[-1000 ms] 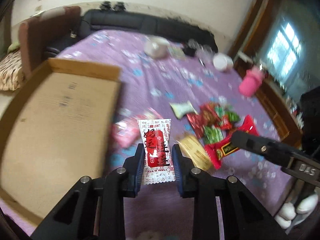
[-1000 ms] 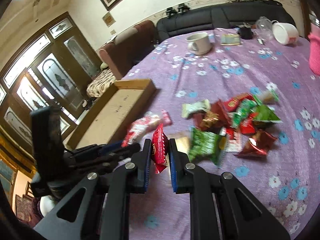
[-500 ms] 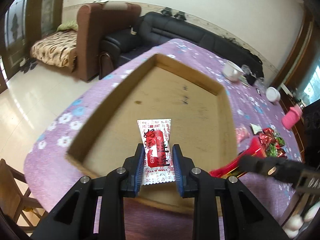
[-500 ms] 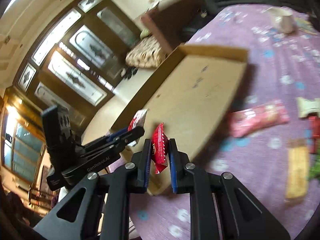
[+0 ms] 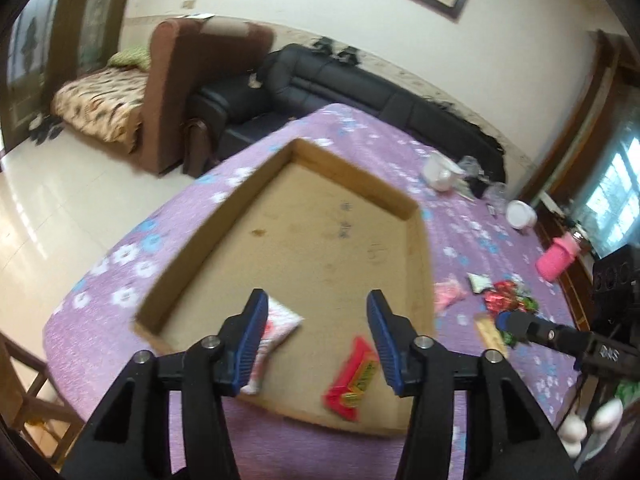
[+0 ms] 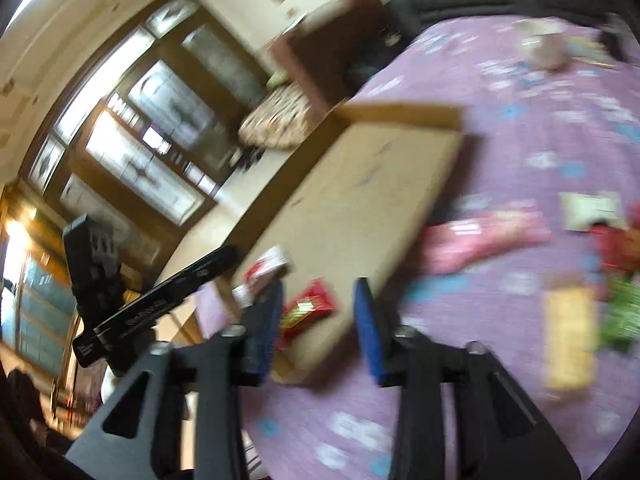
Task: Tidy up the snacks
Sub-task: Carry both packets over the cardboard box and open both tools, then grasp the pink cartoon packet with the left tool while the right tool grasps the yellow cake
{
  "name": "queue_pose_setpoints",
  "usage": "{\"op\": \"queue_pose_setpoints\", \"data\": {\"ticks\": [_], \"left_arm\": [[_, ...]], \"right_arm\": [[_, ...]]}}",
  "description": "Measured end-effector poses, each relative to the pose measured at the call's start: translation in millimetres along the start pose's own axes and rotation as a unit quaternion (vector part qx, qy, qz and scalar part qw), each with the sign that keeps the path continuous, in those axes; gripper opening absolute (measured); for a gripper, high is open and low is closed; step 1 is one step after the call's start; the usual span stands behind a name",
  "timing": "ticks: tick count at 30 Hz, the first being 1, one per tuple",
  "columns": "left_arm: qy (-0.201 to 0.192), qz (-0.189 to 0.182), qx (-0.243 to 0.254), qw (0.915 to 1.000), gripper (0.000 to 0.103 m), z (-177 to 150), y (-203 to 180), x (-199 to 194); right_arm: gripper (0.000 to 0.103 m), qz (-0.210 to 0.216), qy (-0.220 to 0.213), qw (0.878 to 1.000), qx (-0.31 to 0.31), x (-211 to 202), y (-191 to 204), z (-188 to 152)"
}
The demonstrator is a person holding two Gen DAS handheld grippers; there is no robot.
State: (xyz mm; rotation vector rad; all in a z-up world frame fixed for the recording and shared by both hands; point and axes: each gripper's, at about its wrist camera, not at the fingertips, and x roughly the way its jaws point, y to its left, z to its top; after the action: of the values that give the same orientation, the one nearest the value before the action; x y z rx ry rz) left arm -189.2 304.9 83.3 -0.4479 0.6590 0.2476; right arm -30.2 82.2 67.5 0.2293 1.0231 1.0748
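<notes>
**Meanwhile, two snacks land in the box as both grippers let go**

Both packets lie in the near end of the cardboard box [image 5: 332,248], and neither is gripped. The left gripper [image 5: 316,334] is opening, its blue pads clear of everything; the white-and-red packet [image 5: 276,330] sits at about nine o'clock from its jaws, partly hidden behind the left pad. The red bar [image 5: 354,378] lies at about five o'clock from the same jaws, its long axis running from seven towards one o'clock. The right gripper [image 6: 318,322] is also opening, and from its own camera the red bar rests just behind its left pad at about ten o'clock, not pinched.

By the look of things, the next pick will come from the loose snack pile [image 5: 506,304], which lies on the table at roughly three o'clock from the box; the right gripper appears the nearer of the two, its tip hovering beside the pile.

A purple flowered tablecloth [image 5: 120,280] covers the table. Beyond it stand a black sofa [image 5: 360,88] and a brown armchair [image 5: 176,92], on a pale tiled floor. A pink bottle [image 5: 556,258] and white cups stand at the far end.
</notes>
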Motion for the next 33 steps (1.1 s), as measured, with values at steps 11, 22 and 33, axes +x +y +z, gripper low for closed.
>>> {"op": "queue_pose_setpoints", "data": {"ticks": [11,22,33], "left_arm": [[0.063,-0.068,0.181,0.9791,0.056,5.2,-121.9,55.9],[0.139,-0.035,0.33,0.9331,0.056,3.6,-173.9,140.6],[0.222,-0.015,0.348,0.9107,0.04,-7.9,-177.5,168.0]], "right_arm": [[0.048,-0.136,-0.012,0.99,0.043,-26.4,-67.5,-32.4],[0.048,-0.194,-0.009,0.981,0.003,4.3,-71.0,-22.8],[0.045,-0.212,-0.004,0.977,-0.03,6.2,-63.1,-27.2]]}}
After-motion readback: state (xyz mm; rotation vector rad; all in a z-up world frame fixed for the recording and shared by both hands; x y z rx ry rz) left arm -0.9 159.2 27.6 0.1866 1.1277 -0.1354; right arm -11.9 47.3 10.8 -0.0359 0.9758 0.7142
